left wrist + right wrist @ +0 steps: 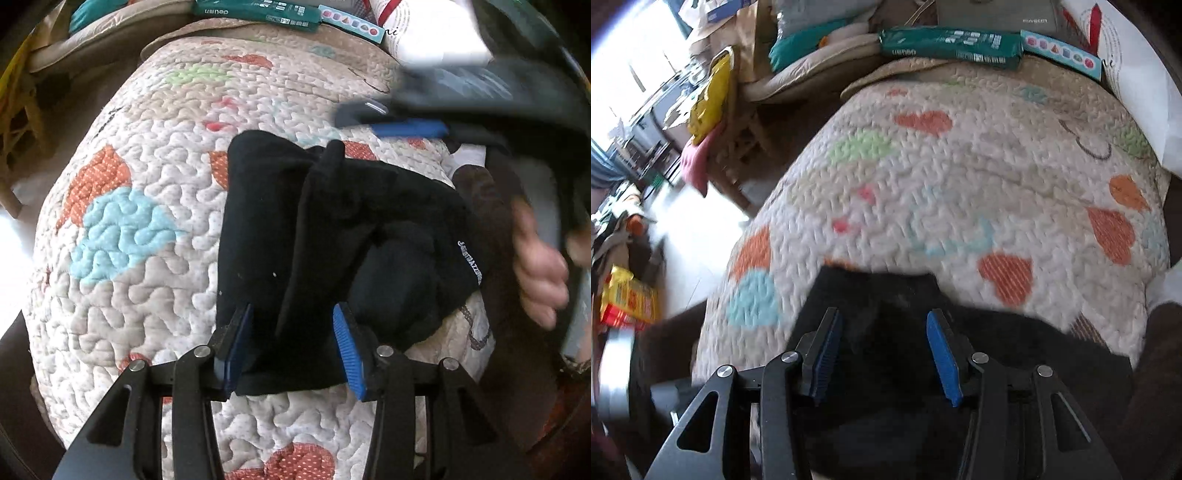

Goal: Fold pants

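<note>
Black pants [332, 221] lie bunched in a partial fold on the patterned quilt [147, 184], with a white-lettered label on their right edge. My left gripper [291, 310] stands open at the near end of the pants. A raised ridge of black cloth runs between its blue pads [347, 343], and the right pad's face is bare. In the left wrist view the right gripper's blue pad [406, 129] shows blurred beyond the pants, with a person's hand [535, 266] on its handle. My right gripper [882, 314] is open just above the pants [886, 295], nothing pinched.
Green packs [949, 44] and a blue box [1060, 51] line the quilt's far edge, with a white bag [1137, 92] at the back right. To the left the quilt drops off towards a wooden chair [746, 140], a yellow bag [709, 96] and floor clutter.
</note>
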Demonstrator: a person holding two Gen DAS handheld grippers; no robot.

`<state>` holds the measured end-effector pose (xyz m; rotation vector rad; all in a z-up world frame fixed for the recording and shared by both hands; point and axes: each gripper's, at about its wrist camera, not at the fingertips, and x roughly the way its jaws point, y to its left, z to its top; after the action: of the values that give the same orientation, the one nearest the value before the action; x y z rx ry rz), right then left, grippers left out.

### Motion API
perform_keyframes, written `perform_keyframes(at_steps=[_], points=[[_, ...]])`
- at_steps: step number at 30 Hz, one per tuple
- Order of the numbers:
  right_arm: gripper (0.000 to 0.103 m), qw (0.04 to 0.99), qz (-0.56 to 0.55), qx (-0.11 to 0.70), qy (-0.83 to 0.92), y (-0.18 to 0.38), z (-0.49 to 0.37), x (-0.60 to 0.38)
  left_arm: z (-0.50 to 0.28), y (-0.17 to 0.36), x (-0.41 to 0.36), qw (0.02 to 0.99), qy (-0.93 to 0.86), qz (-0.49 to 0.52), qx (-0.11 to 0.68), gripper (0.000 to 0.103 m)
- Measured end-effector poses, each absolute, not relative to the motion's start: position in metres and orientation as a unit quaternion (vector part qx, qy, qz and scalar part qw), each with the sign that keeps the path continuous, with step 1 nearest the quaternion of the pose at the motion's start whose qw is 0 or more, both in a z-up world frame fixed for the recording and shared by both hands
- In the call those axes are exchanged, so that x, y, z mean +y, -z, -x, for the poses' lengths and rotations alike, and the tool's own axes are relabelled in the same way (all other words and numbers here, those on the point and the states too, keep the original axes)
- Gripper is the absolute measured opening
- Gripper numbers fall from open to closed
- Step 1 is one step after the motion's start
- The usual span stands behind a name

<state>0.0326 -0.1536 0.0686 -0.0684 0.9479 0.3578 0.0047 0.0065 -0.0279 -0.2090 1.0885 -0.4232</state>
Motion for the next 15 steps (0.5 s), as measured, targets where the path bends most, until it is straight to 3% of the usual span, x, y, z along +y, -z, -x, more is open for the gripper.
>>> perform_keyframes(at_steps=[5, 15], points=[[0.052, 0.856, 0.114, 0.494, -0.102, -0.036, -0.056, -0.132, 0.001, 0.025, 0.015, 0.833, 0.194, 0.106, 0.508, 0.044], [0.056, 0.815, 0.203, 0.541, 0.045, -0.024, 0.014, -0.234, -0.01, 0.025, 0.033, 0.828, 0.207, 0.147, 0.5, 0.045]])
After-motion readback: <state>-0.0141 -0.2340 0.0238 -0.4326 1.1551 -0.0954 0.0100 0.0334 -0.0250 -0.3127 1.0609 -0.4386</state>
